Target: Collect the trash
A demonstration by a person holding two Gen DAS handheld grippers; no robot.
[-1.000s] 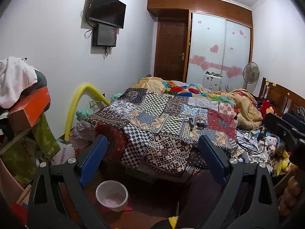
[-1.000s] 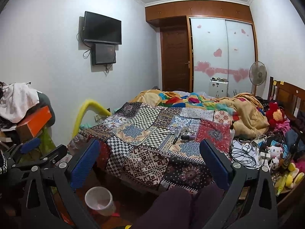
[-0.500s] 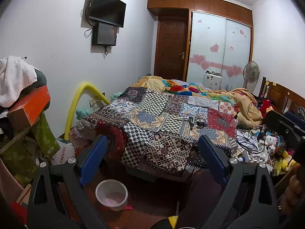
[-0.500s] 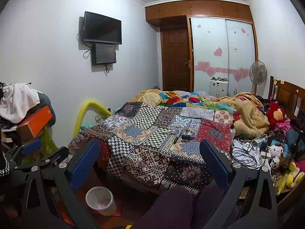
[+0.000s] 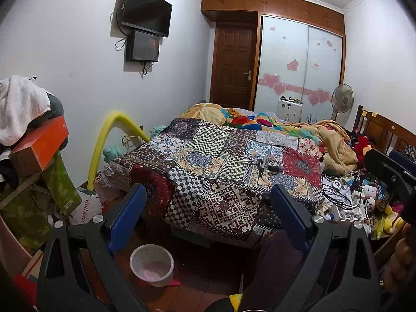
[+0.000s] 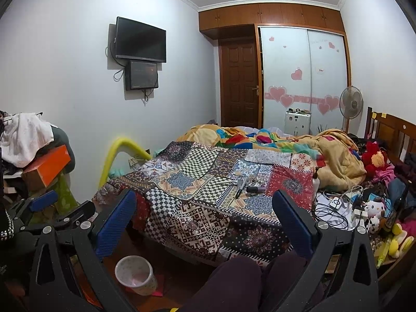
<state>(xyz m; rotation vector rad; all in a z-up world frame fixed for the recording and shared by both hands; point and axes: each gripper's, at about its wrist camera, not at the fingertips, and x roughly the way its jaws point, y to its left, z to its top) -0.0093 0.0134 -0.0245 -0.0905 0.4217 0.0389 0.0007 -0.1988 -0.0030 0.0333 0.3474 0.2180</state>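
The jaws of the left gripper (image 5: 208, 218) and the right gripper (image 6: 204, 219) are held released, with nothing between them, both raised before the bed (image 6: 208, 182). A small white bin (image 5: 152, 264) is seen on the floor at the bed's foot. Pens and small clutter (image 6: 243, 184) are scattered on the patchwork quilt (image 5: 221, 161).

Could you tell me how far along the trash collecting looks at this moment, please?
Nothing looks collected yet. The left gripper and right gripper are both open and empty, held above the floor short of the bed. The small items on the patchwork quilt lie untouched, and the bin on the floor shows only a pink liner or residue. The whole job appears to remain.
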